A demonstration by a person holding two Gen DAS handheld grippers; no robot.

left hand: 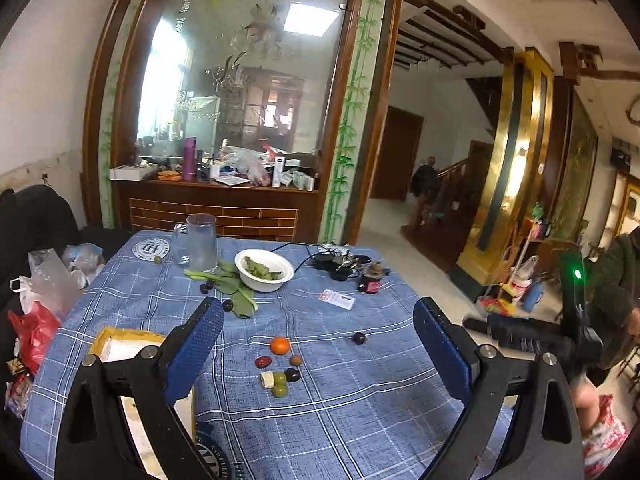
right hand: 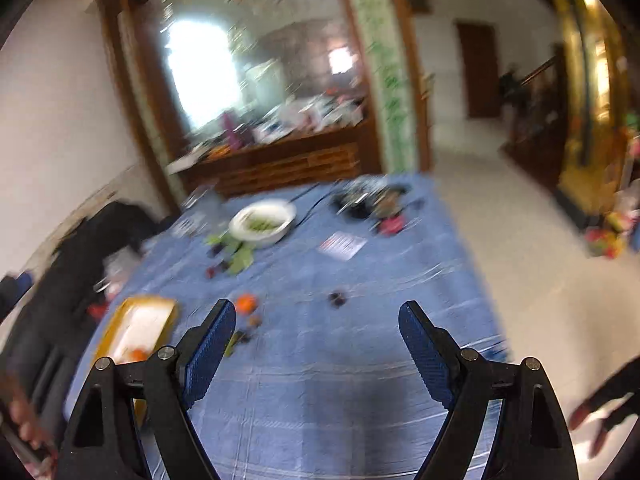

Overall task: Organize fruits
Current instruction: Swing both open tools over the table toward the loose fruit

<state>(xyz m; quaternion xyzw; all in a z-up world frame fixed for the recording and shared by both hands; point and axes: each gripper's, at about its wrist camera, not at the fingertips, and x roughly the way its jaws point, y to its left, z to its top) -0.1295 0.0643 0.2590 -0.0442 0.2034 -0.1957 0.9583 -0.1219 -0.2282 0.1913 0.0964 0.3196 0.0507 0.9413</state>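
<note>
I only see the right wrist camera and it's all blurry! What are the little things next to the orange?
Observer: The left wrist view shows a red fruit, a brown fruit, a dark fruit and two green fruits on the near side of the orange.
Operator: Is the left gripper holding any?
Observer: No. The left gripper is open and empty above the tablecloth.
Operator: What's in the white bowl?
Observer: The white bowl holds green leaves, and more leafy greens lie on the cloth beside it.
</note>
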